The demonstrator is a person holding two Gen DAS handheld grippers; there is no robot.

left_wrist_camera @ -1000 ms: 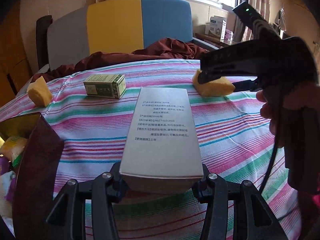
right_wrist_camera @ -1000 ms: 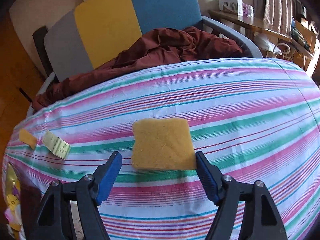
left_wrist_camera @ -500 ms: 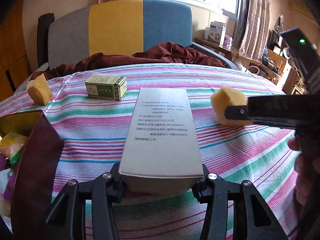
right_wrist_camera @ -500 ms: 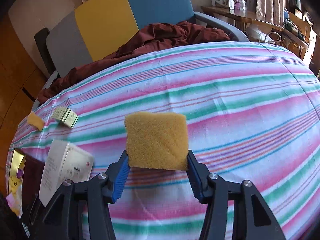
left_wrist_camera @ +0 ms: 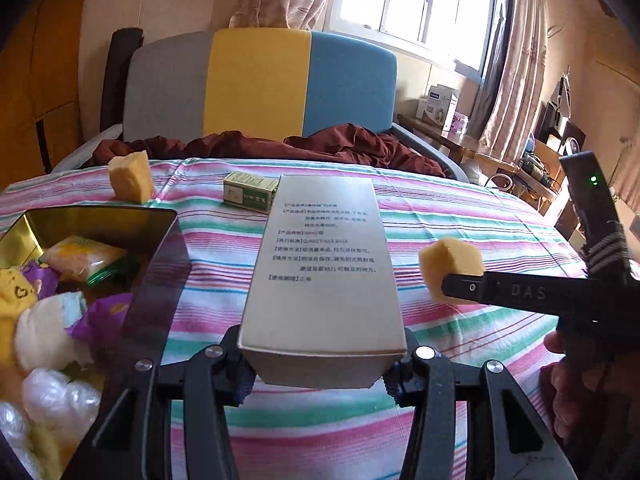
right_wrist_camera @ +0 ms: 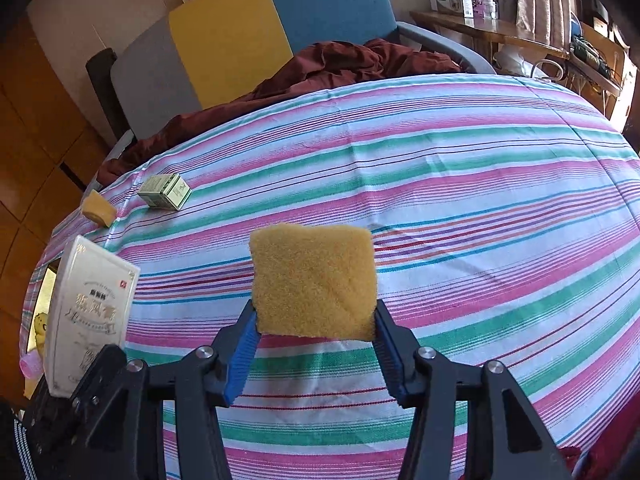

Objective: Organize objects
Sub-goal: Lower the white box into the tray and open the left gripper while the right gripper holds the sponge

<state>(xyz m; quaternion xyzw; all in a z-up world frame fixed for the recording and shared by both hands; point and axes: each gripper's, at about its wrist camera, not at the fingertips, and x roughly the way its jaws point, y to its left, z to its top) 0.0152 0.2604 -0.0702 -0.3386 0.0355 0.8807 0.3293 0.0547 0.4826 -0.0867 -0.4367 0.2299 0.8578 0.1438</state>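
You are mid-carry: your left tool clamps a long white printed carton, your right tool a yellow sponge block, above the striped counter; next, lower each into the gold tin at left.

I see the bed across the middle of the right wrist frame covered in a striped sheet: pink, green, white and thin blue and red lines. At centre, my right hand-held gripper, black with blue pads, carries a mustard-yellow sponge. At lower left the tall box shows a white face with gold lettering; in the left wrist frame its upper side is silvery grey with dark print. A small green and cream carton lies at upper centre, a second yellow sponge at upper left. The tin at left is gold inside. The headboard runs grey, yellow, blue, with a maroon blanket below it.
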